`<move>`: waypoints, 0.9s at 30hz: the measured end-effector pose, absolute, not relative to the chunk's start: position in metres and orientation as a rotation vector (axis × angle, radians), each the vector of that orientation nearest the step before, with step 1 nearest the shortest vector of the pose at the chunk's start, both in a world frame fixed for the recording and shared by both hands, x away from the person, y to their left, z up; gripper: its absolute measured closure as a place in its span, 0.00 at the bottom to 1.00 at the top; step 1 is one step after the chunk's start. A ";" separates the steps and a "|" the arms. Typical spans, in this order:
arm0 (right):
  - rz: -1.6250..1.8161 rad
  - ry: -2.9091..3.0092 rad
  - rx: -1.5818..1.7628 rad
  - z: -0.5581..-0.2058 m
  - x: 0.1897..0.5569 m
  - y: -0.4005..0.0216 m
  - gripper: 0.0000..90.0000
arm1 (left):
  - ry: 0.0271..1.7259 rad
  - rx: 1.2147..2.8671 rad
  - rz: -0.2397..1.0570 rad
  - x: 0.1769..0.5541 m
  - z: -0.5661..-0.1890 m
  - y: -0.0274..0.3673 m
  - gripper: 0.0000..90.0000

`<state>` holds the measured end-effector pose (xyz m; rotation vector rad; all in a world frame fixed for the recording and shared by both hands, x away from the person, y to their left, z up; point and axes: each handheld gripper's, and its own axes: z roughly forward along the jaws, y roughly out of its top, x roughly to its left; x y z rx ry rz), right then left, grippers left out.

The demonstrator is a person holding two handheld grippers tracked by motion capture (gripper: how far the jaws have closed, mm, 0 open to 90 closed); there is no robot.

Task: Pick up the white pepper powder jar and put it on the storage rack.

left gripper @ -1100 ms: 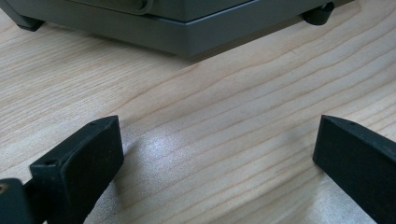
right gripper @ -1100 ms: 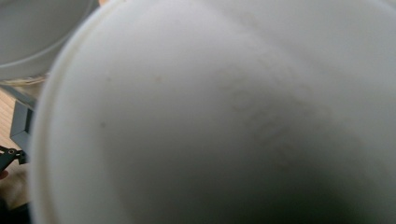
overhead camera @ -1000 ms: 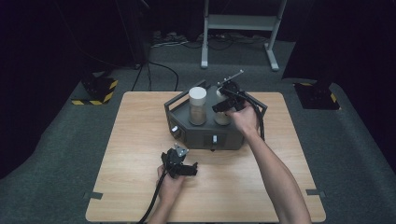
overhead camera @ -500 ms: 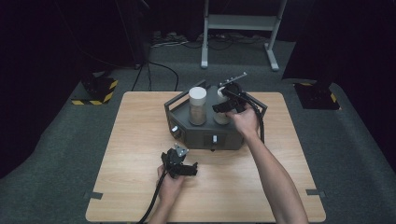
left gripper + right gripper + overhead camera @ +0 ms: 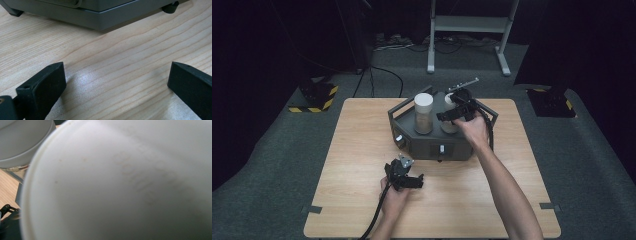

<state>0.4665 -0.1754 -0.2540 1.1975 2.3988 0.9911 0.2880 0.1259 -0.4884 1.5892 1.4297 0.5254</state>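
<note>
The left gripper (image 5: 404, 176) rests on the table (image 5: 362, 150) at six o'clock, jaws apart and holding nothing, likely parked. At twelve o'clock, the right gripper (image 5: 455, 112) has just been opening its jaws; they stand apart around the right jar (image 5: 120, 185), seated in the grey machine (image 5: 432, 145), probably letting go.

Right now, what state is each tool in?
Left tool: open, empty, over the table.
Right tool: at the right jar's white lid, jaws just been opening; grip cannot be told.

I saw right gripper (image 5: 455, 111), jaws just opening, at white-lidded jar (image 5: 449, 116) in grey machine (image 5: 432, 145); left gripper (image 5: 404, 177) rested on table (image 5: 362, 150).
</note>
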 end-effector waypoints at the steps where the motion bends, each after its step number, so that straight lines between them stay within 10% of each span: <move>1: 0.997 2.395 1.197 -0.255 0.466 -0.176 0.04 | 1.431 1.582 0.526 0.288 -0.489 0.125 0.02; 27: 1.141 2.314 1.177 -0.262 0.441 -0.209 0.00 | 1.431 1.584 0.527 0.288 -0.489 0.125 0.02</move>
